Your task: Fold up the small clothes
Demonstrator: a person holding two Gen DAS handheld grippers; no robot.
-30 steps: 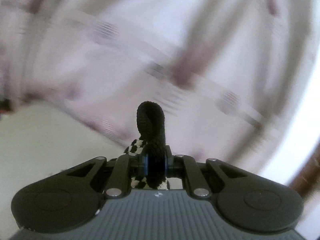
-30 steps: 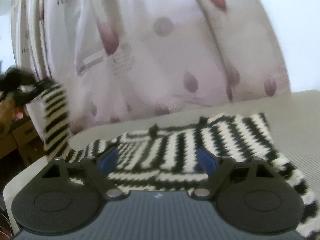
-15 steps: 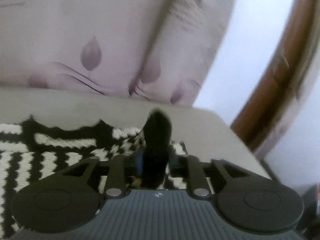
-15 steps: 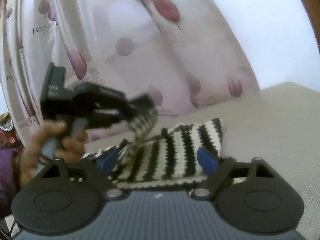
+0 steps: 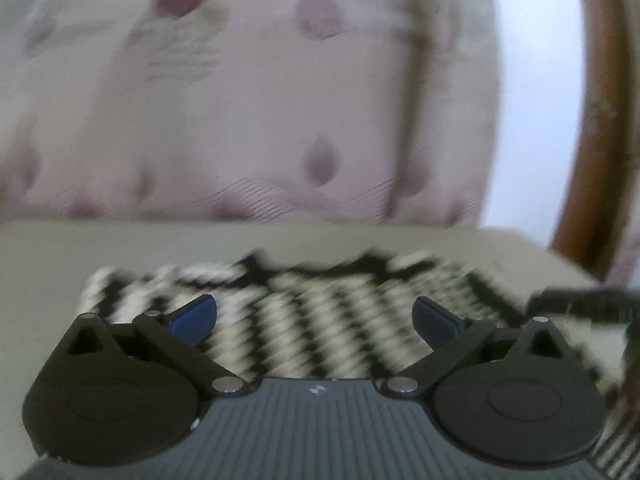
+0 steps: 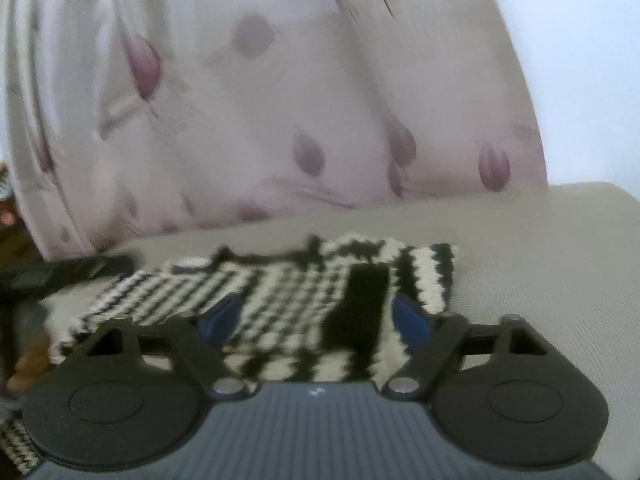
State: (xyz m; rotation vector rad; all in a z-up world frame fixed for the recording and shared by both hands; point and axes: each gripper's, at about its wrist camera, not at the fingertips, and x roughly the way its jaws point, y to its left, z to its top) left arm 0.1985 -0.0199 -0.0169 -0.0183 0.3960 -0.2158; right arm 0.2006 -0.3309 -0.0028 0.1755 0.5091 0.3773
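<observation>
A small black-and-white zigzag knitted garment (image 5: 320, 312) lies flat on a beige padded surface (image 5: 120, 248). My left gripper (image 5: 314, 316) is open and empty, just above its near part. In the right wrist view the same garment (image 6: 280, 292) lies folded over itself, with its black cuff (image 6: 364, 300) on top. My right gripper (image 6: 316, 316) is open and empty over the garment. The other gripper shows as a dark blurred shape at the left edge (image 6: 52, 276).
A pale curtain with purple tulip print (image 5: 260, 100) hangs behind the surface. A brown wooden frame (image 5: 592, 140) curves at the right. The beige surface extends to the right of the garment (image 6: 540, 260).
My left gripper carried the black cuff across over the garment, then opened and let it go. The sleeve now lies folded on the body. My right gripper stayed open.
</observation>
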